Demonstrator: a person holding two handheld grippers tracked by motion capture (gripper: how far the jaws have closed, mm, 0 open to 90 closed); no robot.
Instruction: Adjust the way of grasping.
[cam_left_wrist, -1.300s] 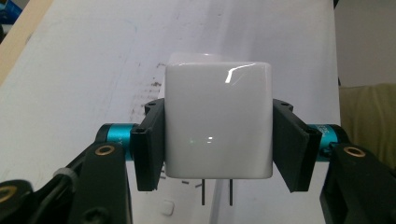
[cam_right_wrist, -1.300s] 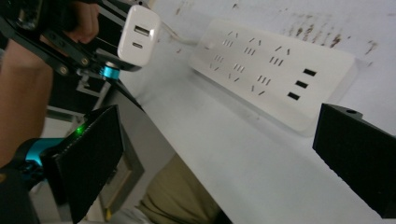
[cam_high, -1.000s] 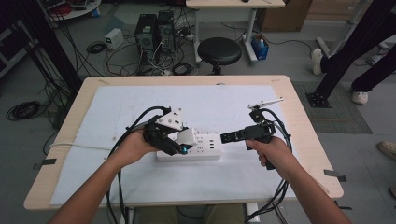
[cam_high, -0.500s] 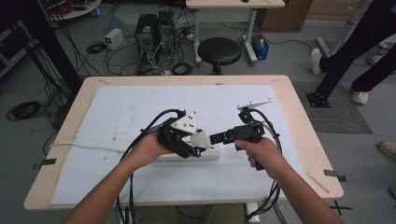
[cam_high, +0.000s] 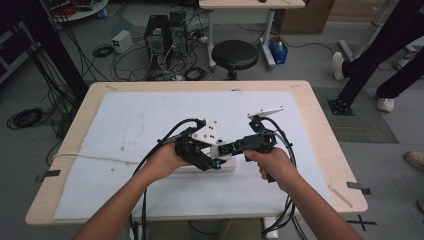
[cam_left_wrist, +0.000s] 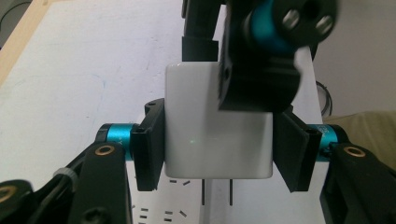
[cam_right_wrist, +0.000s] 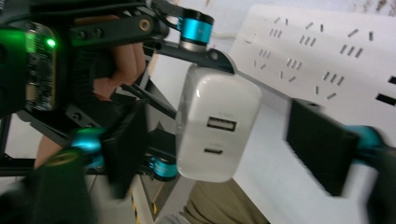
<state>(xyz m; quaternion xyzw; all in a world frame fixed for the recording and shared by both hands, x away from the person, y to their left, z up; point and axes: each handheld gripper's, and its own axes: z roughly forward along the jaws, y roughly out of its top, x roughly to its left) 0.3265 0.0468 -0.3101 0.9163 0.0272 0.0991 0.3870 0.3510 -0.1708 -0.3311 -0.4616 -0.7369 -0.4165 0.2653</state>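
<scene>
Left gripper view puts us right up close: the left gripper (cam_left_wrist: 219, 149) has its two black jaws clamped on the flanks of a white charger (cam_left_wrist: 210, 135), dead centre of the frame, its two metal prongs pointing down toward the white power strip (cam_left_wrist: 159, 212) along the bottom edge. Coming in from the top right of that frame is the right gripper (cam_left_wrist: 261, 60), one jaw lying across the charger's upper right corner. Over in the right gripper view, the charger (cam_right_wrist: 215, 126) sits mid-frame showing its two ports, and the right gripper (cam_right_wrist: 224, 149) has a jaw on either side of it, both clear of its sides; those jaws have just been closing in, about half open now. The power strip (cam_right_wrist: 327, 60) fills the upper right there. In the high view, both hands meet just below the centre of the table (cam_high: 320, 130), the charger held low over the power strip (cam_high: 227, 166)
</scene>
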